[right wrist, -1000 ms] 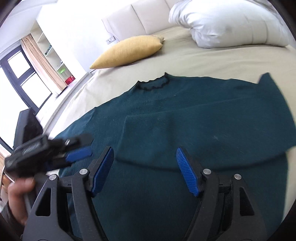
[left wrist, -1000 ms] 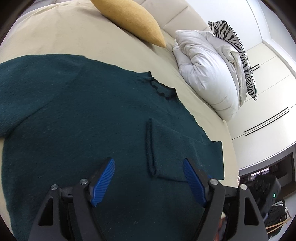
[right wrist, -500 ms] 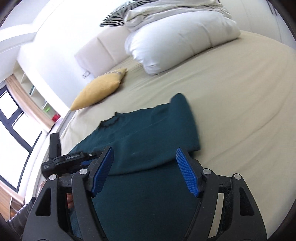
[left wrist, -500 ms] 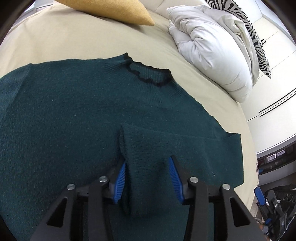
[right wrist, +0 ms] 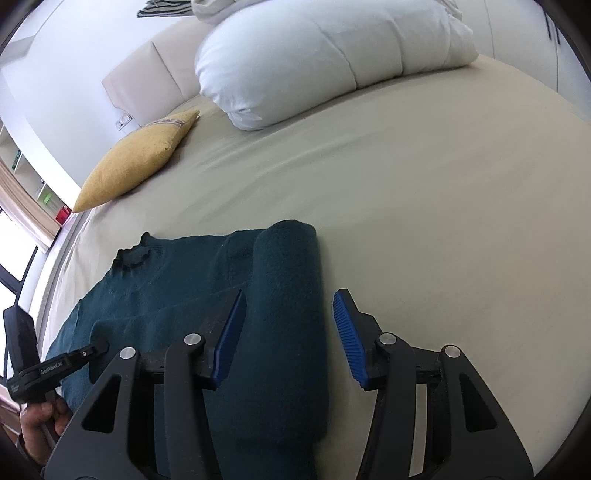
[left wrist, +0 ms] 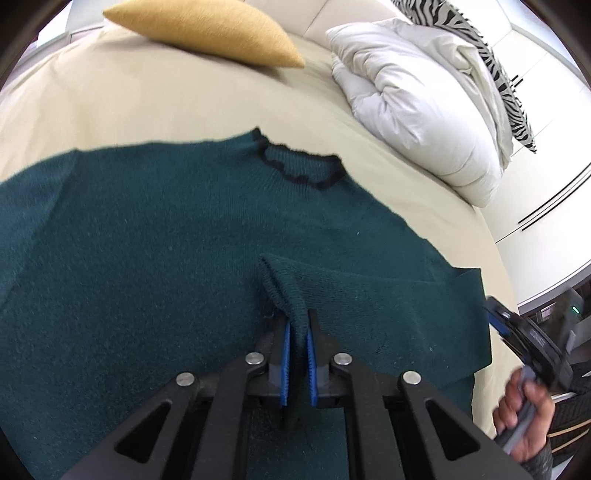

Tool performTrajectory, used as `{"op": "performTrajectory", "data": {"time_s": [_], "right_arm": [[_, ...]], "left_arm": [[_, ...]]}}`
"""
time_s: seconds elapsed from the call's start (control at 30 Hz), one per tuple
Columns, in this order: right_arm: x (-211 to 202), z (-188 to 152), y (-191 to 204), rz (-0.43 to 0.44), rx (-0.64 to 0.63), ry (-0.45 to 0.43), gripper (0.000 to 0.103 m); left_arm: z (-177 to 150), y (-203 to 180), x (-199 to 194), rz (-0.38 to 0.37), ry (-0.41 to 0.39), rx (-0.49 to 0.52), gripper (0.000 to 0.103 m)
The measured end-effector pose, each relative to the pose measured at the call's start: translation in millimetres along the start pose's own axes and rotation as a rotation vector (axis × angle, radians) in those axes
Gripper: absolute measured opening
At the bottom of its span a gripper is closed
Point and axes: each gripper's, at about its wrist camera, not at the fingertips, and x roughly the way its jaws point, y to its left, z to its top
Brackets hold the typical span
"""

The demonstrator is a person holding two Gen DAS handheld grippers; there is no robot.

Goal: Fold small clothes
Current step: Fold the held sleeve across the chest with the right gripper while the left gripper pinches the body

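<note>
A dark teal knit sweater [left wrist: 166, 240] with a black-trimmed collar [left wrist: 295, 170] lies flat on the beige bed [left wrist: 147, 96]. Its right sleeve is folded across the chest. My left gripper [left wrist: 297, 332] is shut on the cuff [left wrist: 284, 291] of that sleeve, pinching it up off the sweater body. In the right wrist view my right gripper [right wrist: 288, 321] is open, its blue pads either side of the sweater's folded edge [right wrist: 288, 295] at the sleeve fold. The right gripper also shows at the right edge of the left wrist view [left wrist: 524, 347].
A mustard cushion [left wrist: 207, 29] and a white duvet [left wrist: 417, 110] with a zebra-print pillow [left wrist: 491, 59] lie at the head of the bed. The bed's edge and white wardrobes [left wrist: 554, 192] are on the right. Bare sheet [right wrist: 443, 203] stretches right of the sweater.
My left gripper has closed from wide open onto the sleeve cuff. My right gripper has swung right to the sweater's folded side edge and stays open.
</note>
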Motion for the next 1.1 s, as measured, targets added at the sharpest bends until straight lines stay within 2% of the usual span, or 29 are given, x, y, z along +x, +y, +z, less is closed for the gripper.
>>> {"op": "performTrajectory", "data": {"time_s": [0.1, 0.13, 0.27, 0.33, 0.4, 0.53, 0.6, 0.63, 0.7, 0.77, 0.9, 1.0, 1.07, 1.1], "right_arm": [[25.2, 10.5, -17.4, 0.017, 0.089, 0.045, 0.048], [32.7, 13.8, -23.7, 0.049, 0.123, 0.07, 0.048], [38.9, 20.4, -30.7, 0.134, 0.172, 0.063, 0.048], [41.0, 21.1, -34.6, 0.141, 0.206, 0.057, 0.048], [46.5, 20.4, -36.2, 0.136, 0.216, 0.061, 0.048], [52.9, 20.6, -25.0, 0.104, 0.157, 0.066, 0.048], [56.8, 22.3, -17.4, 0.089, 0.128, 0.079, 0.04], [59.8, 23.5, -13.4, 0.078, 0.114, 0.089, 0.031], [65.2, 24.7, -7.6, 0.066, 0.09, 0.104, 0.025], [69.1, 26.3, -1.3, 0.025, 0.045, 0.116, 0.007], [66.0, 34.6, 11.4, -0.031, -0.034, 0.101, 0.005], [64.4, 45.6, 11.7, -0.035, -0.041, 0.079, 0.005], [79.5, 45.8, 0.6, -0.063, -0.021, 0.126, 0.005], [84.6, 42.1, -4.3, -0.05, -0.013, 0.146, 0.005]], "left_arm": [[6.0, -0.7, -14.5, 0.003, -0.056, 0.016, 0.008], [8.8, -1.7, -19.6, 0.0, -0.082, 0.02, 0.008], [22.0, 4.7, -47.9, -0.024, -0.215, 0.001, 0.008], [23.4, 17.0, -54.8, -0.015, -0.258, -0.028, 0.008], [21.2, 32.1, -46.5, -0.005, -0.234, -0.06, 0.008], [7.9, 52.1, -30.3, 0.021, -0.19, -0.103, 0.008], [1.5, 57.8, -26.2, 0.022, -0.18, -0.118, 0.008], [-0.8, 60.4, -25.1, 0.019, -0.178, -0.125, 0.008], [-2.8, 62.2, -24.8, 0.015, -0.177, -0.124, 0.008], [-3.7, 62.2, -25.7, 0.015, -0.174, -0.111, 0.008], [-9.0, 59.1, -31.0, 0.002, -0.175, -0.104, 0.008], [-11.0, 52.7, -26.9, 0.014, -0.171, -0.079, 0.008], [-10.8, 55.1, -12.0, 0.027, -0.13, -0.088, 0.008], [-10.9, 58.3, -9.8, 0.025, -0.13, -0.097, 0.008]]}}
